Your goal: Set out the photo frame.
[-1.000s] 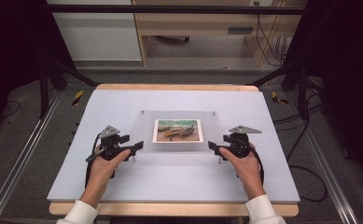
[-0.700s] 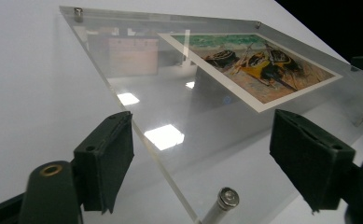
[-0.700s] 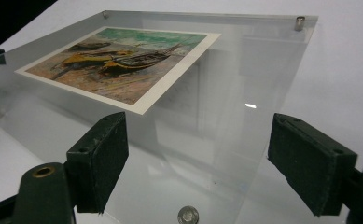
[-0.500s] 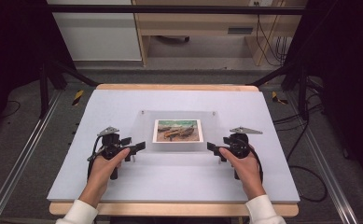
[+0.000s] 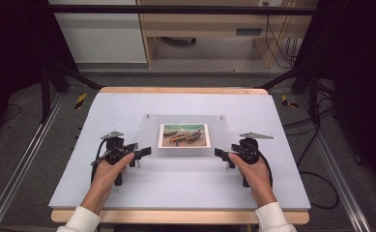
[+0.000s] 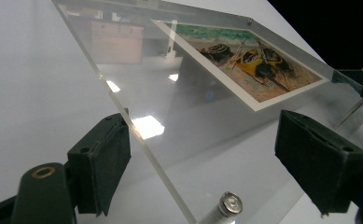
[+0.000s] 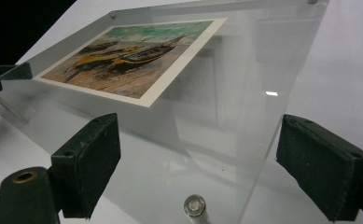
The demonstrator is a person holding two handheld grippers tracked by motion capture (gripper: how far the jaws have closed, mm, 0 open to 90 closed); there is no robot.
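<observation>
No text, label, brand, number or sign is showing legibly anywhere in these views. The print (image 5: 184, 135) inside the clear acrylic frame (image 5: 149, 130), lying just ahead of and between the left claw (image 5: 144, 152) and the right claw (image 5: 219, 153), is carrying a painted scene of boats on a shore with a plain white border and no caption or signature that can be made out. The yellow-and-black striped strips (image 5: 80, 100) on the floor, well beyond the left claw and off the desk (image 5: 127, 106), are bearing no words.
</observation>
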